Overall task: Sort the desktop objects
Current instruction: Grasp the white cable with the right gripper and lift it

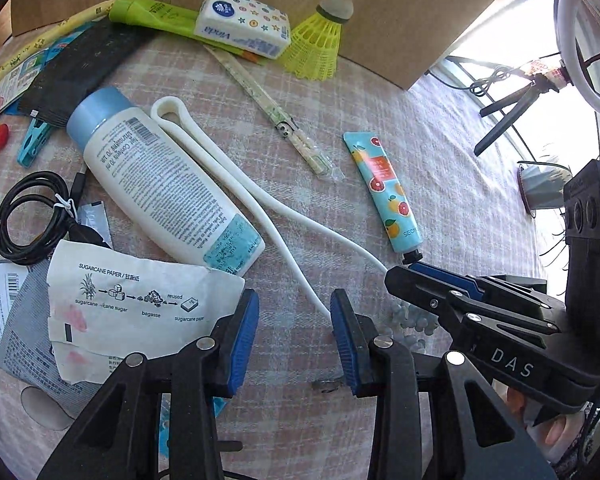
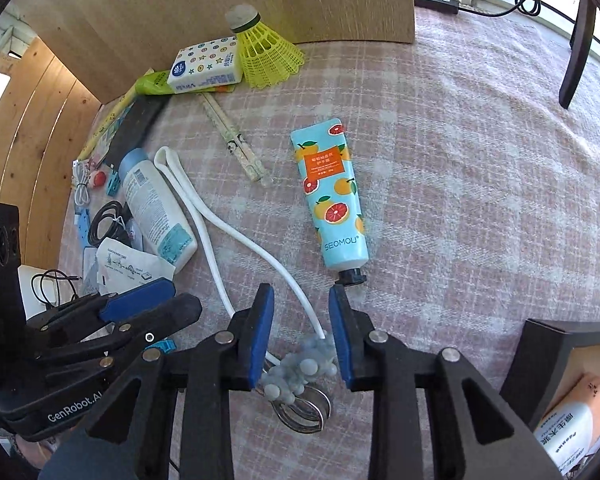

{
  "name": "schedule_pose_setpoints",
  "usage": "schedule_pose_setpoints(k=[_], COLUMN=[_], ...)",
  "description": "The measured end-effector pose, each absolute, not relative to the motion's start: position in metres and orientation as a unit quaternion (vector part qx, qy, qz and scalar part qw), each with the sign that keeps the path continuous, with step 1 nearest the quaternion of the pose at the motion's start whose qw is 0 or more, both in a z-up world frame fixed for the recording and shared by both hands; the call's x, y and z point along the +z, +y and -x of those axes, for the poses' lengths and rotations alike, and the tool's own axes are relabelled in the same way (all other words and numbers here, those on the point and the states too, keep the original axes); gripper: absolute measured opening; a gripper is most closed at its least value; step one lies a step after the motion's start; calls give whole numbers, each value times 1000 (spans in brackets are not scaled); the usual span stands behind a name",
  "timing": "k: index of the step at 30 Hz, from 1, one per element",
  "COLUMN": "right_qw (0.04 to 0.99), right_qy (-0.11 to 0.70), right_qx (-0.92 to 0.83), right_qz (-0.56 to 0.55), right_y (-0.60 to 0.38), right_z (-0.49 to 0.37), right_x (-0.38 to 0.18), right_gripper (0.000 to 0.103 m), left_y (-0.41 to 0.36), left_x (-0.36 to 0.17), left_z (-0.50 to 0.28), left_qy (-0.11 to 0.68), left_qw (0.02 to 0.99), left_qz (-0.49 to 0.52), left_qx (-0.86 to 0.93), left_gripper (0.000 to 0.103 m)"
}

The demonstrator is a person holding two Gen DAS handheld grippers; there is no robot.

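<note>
Right gripper (image 2: 300,336) stands part-open astride the pale blue beaded end (image 2: 306,364) of a long white looped strap (image 1: 236,184), pads not pressing. Left gripper (image 1: 295,336), part-open, straddles the strap's thin tail, empty. Beyond: fruit-printed turquoise cream tube (image 2: 334,196), white blue-capped bottle (image 1: 160,180), yellow shuttlecock (image 2: 266,50) against the wooden panel (image 2: 204,4).

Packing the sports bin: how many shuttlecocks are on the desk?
1: a yellow plastic shuttlecock lies against the wooden board, beside the white tissue pack. Others may hide under clutter.
</note>
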State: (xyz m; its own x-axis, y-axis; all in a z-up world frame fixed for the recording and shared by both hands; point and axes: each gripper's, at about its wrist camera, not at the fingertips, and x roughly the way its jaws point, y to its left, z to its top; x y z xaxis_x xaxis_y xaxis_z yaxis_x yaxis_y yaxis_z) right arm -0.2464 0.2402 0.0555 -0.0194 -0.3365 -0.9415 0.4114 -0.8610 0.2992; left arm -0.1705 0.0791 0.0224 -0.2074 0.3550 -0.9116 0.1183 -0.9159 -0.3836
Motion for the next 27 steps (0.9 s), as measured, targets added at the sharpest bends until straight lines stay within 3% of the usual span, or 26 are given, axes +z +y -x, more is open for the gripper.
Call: schedule_pose_setpoints(k=[3,11,27], right_qw=[262,266,261], right_qy=[28,6,-85], right_qx=[-710,-707,-737], right_qz=[-653,-655,-617], right_y=[240,241,279], right_z=[246,221,184], right_x=[50,38,83], right_gripper=[25,12,5], left_y=[82,91,112], left_x=[16,6,50], left_z=[175,179,148], left_qy=[-199,-208,-205], left_qw=[77,87,156], left_qz=[627,630,604], left_qx=[749,743,754], left_gripper=[34,10,5])
